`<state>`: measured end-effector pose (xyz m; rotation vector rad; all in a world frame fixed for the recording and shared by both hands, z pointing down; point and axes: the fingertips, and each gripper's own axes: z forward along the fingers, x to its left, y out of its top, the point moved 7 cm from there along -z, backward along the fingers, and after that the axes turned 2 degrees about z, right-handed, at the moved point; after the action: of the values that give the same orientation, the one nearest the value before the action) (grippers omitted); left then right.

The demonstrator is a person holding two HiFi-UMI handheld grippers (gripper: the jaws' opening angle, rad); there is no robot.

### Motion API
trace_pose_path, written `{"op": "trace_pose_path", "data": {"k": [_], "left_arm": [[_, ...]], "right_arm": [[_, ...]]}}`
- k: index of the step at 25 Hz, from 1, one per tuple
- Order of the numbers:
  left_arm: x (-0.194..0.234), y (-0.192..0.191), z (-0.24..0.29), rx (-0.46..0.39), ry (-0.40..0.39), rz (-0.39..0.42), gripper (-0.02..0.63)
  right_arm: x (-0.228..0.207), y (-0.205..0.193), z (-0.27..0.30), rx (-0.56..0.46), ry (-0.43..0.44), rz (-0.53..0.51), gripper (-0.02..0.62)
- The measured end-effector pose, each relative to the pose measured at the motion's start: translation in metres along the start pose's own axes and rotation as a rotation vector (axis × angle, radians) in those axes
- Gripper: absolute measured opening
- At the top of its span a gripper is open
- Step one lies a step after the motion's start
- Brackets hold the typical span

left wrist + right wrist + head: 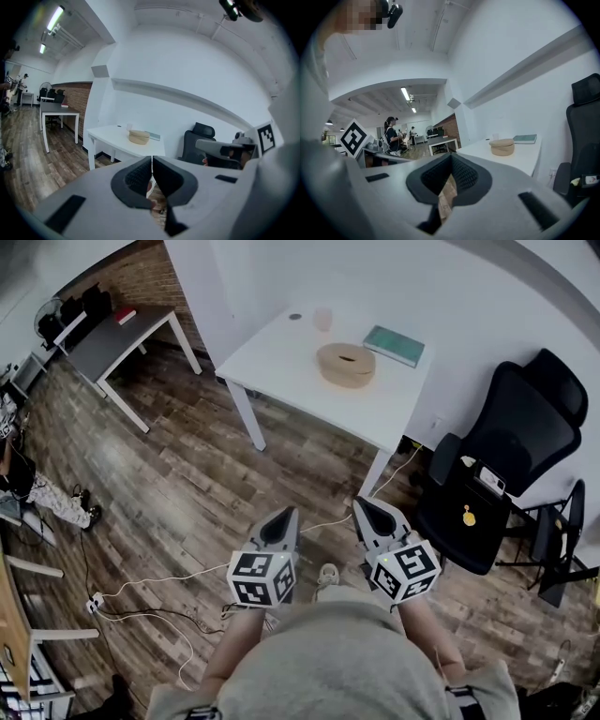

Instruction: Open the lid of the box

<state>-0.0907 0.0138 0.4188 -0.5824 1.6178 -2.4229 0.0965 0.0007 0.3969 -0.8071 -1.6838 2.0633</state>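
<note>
A round tan box with its lid on sits on the white table, far ahead of both grippers. It also shows small in the left gripper view as the box and in the right gripper view as the box. My left gripper and right gripper are held close to my body above the wood floor, well short of the table. Both are shut with nothing between the jaws, as seen at the left gripper and the right gripper.
A green book and a pale cup lie behind the box. A black office chair stands right of the table. A grey table stands far left. White cables run across the floor.
</note>
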Motion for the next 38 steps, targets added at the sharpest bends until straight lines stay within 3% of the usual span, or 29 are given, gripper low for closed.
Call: {"op": "trace_pose_path", "data": {"k": [13,24,38], "left_arm": [[0.023,0.044,0.103,-0.042,0.04,-0.029,0.009],[0.049,0.046,0.142,-0.019,0.076,-0.101,0.009],[0.117,0.091,0.249,0.0,0.018,-0.064,0.009]], "right_arm": [[-0.087,0.031,0.078,-0.001,0.039,-0.052,0.0],[-0.116,0.027,0.116,0.028,0.04,-0.043,0.0],[-0.169,0.043,0.215,0.017,-0.046,-0.059,0.0]]}}
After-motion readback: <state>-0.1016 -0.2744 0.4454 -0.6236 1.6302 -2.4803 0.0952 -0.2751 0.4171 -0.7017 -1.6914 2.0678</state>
